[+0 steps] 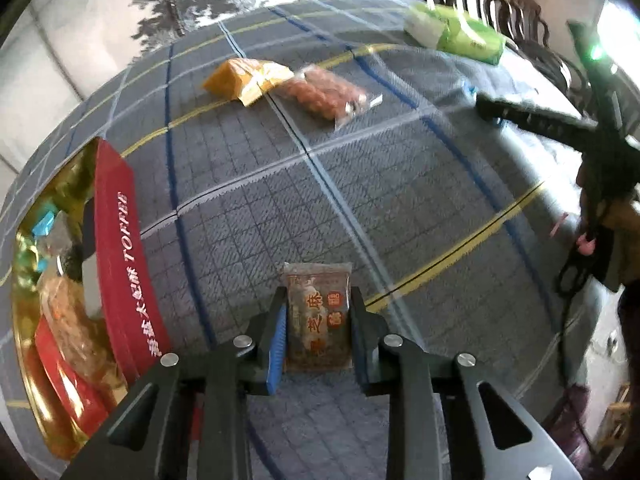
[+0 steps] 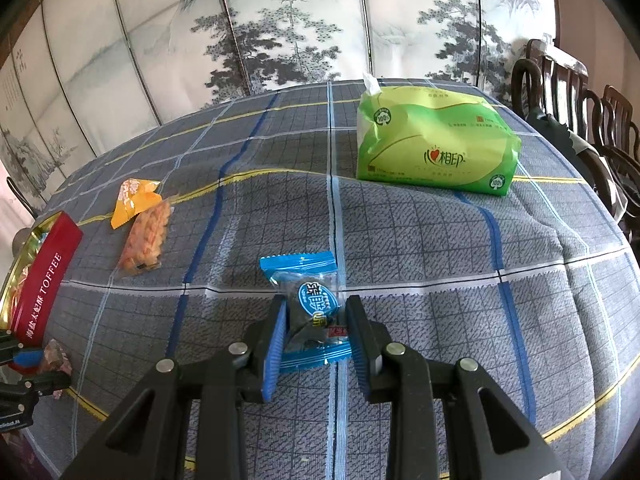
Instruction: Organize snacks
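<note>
Between the blue pads of the left gripper (image 1: 318, 330) a brown snack packet (image 1: 318, 316) is sitting upright, and the jaws are pressing in on both of its long edges, so that gripper is clamping it and carrying it above the checked tablecloth (image 1: 360, 200). Off to the left of those jaws, close by, the red toffee tin (image 1: 120, 256) is lying open, its gold inside already holding several wrapped snacks; that looks to be the collecting place. The right gripper (image 2: 316, 332) is gripping a blue-wrapped candy (image 2: 310, 312) in the same manner, its jaws closing on the middle of the wrapper, though I cannot tell whether the candy is lifted clear of the cloth or is resting on it. Ahead and to the right of the right jaws the big green tissue pack (image 2: 436, 148) is standing apart from the work. Far ahead and to the left of them a clear packet of orange biscuits (image 2: 146, 240) and a yellow packet (image 2: 134, 200) are touching each other, waiting to be gathered. By my reckoning the sorting is partway along, with both hands in the carrying step. What comes next calls for swinging the brown packet leftward over the tin's rim and spreading the jaws only once it is above the gold interior, then bringing the blue candy across the whole cloth to the same tin.
</note>
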`<state>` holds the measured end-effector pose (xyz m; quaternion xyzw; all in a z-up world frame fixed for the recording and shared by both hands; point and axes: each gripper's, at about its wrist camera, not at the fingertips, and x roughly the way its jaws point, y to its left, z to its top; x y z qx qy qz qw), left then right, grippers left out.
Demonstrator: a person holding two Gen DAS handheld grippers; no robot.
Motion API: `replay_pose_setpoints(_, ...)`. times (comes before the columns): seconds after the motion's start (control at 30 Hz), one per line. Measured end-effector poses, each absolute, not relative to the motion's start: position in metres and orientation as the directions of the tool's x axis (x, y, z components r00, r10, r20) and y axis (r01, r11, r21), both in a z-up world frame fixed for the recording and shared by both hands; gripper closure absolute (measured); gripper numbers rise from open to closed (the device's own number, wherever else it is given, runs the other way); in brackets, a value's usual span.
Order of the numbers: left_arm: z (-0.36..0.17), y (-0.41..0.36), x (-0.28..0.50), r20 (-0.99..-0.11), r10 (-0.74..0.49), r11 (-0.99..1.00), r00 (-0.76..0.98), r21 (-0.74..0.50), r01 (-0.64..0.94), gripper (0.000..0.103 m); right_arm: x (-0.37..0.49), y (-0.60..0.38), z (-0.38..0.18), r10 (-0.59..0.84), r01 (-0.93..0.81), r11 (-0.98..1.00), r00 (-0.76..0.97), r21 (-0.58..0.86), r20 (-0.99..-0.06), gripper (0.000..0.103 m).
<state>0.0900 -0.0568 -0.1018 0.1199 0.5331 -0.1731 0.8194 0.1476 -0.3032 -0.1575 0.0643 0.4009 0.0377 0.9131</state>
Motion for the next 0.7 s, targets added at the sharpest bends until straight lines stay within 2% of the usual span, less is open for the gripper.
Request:
replay_pose_setpoints(0.07, -0.083, -0.052, 0.08, -0.886, -0.228, 0.91, 0.403, -0.046, 0.412, 0.079, 0.148, -0.302, -0.158, 0.109, -0.014, 0.991, 0.675, 0.134, -0.73, 0.073)
replay_pose_setpoints(0.33, -0.039, -0.014, 0.04, -0.839, -0.252, 0.94, 0.482, -0.094, 0.329, 0.079, 0.148, -0.3, -0.158, 0.089, -0.012, 0.994, 0.672, 0.109, -0.735, 0.073)
replay_pose_setpoints(0.53, -0.018, 0.038, 0.026, -0.811, -0.232, 0.966, 0.537, -0.128, 0.225, 0.079, 0.147, -0.298, -0.157, 0.071, -0.01, 0.996, 0.671, 0.087, -0.738, 0.073)
replay_pose_setpoints(0.7, -0.01, 0.102, 0.024, -0.799, -0.158, 0.987, 0.58, -0.128, 0.093, 0.079, 0.147, -0.294, -0.157, 0.047, -0.008, 0.998, 0.669, 0.056, -0.742, 0.073)
